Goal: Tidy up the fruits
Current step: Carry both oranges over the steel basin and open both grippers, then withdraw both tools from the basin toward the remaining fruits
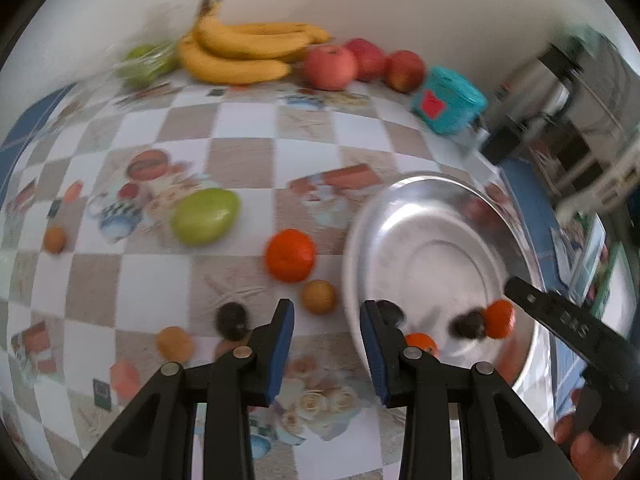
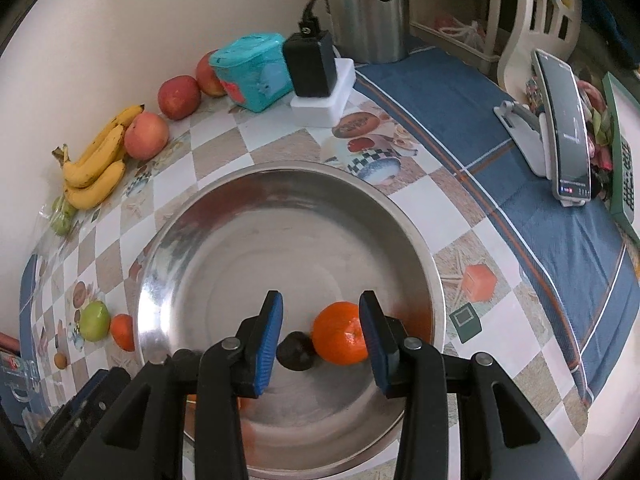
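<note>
On the left of the counter (image 1: 248, 128), covered with a checkered printed cloth, you see the loose fruit: a small tan round fruit (image 1: 54, 239), a green oval mango (image 1: 205, 217), a dark round plum (image 1: 231, 321) and a bright orange mandarin (image 1: 290, 255) with a small brown round fruit (image 1: 318, 296) just beside it. They lie singly so that each can be gripped without disturbing its neighbours.

Your left gripper (image 1: 327, 332) points down between this fruit and the bowl rim; its blue-padded fingers (image 1: 280, 350) stand apart with nothing between them.

To the right, the wide shallow steel bowl (image 2: 192, 240) serves as the collection point. It already contains an orange mandarin (image 2: 339, 333) and a dark plum (image 2: 295, 350), touching each other.

Your right gripper (image 2: 320, 336) hangs over the bowl, its fingers (image 2: 267, 344) parted and holding nothing, the mandarin resting near the right finger. Judged from this, more fruit remains to be moved.
</note>
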The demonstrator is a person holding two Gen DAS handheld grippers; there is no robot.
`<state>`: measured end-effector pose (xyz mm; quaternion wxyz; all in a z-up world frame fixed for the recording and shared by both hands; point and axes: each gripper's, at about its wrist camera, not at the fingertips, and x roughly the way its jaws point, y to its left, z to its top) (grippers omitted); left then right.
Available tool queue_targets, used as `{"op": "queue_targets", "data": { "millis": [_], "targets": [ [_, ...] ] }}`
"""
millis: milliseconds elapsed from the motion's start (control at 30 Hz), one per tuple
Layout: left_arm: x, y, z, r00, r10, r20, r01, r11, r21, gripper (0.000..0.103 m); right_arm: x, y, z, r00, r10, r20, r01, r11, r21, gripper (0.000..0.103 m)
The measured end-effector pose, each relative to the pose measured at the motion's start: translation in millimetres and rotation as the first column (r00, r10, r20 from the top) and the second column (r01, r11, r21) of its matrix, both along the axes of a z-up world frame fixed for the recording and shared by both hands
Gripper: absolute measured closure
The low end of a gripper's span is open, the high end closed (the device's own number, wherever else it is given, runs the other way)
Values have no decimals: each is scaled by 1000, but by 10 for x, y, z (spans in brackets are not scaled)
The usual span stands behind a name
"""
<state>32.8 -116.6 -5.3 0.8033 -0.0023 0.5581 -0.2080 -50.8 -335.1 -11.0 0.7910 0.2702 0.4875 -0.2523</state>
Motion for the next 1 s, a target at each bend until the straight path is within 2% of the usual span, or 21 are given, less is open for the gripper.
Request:
{"op": "queue_targets", "data": {
  "millis": [133,267,400,767,800,900,967,1000],
  "targets": [
    [78,203,-34,996,78,-31,-78,997,5,65,48,77,48,999,37,14,-37,999,-11,62],
    [146,377,-17,989,145,-28,-144,989,17,65,121,211,72,996,92,14,-92,995,-26,62],
    [215,545,11,978,207,-39,-207,978,-3,65,179,338,102,989,144,19,-143,989,-40,62],
    [291,821,33,952,302,-48,-303,953,-19,65,310,626,106,967,256,6,-255,965,-62,62],
    [297,828,25,952,301,-52,-302,953,-19,62,315,633,102,965,261,6,-260,964,-61,60],
    [303,850,11,948,314,-56,-315,949,-13,34,328,657,92,962,272,0,-271,961,-63,39],
    [308,861,7,945,321,-58,-322,947,-6,29,337,666,89,961,278,0,-277,959,-63,38],
    [311,866,-1,943,327,-57,-327,945,6,21,339,671,90,960,279,0,-279,958,-63,38]
  ]
}}
